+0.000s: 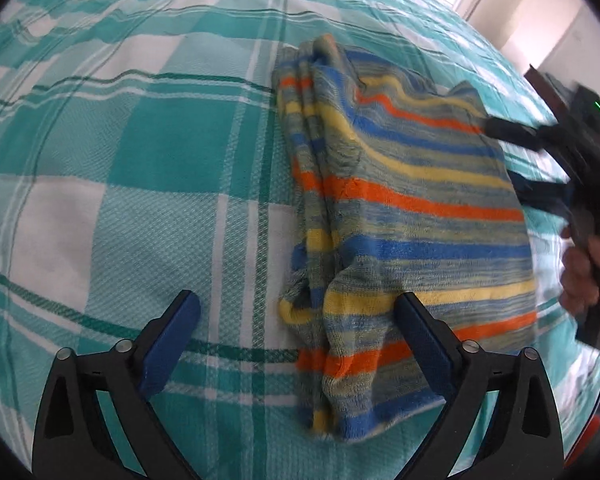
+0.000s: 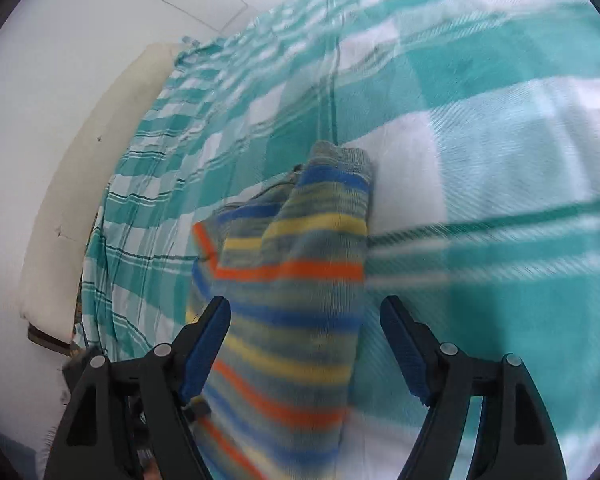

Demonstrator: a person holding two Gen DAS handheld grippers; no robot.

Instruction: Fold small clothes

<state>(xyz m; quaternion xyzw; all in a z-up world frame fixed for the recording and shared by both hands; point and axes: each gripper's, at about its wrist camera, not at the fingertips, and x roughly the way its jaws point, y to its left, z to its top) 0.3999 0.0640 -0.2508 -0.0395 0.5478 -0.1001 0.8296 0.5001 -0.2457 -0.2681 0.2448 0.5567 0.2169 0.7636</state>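
Blue-orange-yellow striped garment (image 1: pixel 412 200) on teal-white checked bedcover (image 1: pixel 140 160)

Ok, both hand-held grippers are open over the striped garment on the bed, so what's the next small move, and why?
Probably lower the left hand-held gripper onto the near bunched edge of the striped garment and close. Its jaws stand open with that rumpled edge between them, not pinched. The right hand-held gripper is also open over the cloth, and the garment lies only partly folded on the checked bedspread.

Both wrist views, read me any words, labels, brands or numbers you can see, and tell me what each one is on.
None can be read.
Striped garment: stripes only, no tag or print showing.
Checked bedcover: pattern only.
Right gripper: a green light, no lettering.
The right wrist view is blurred.
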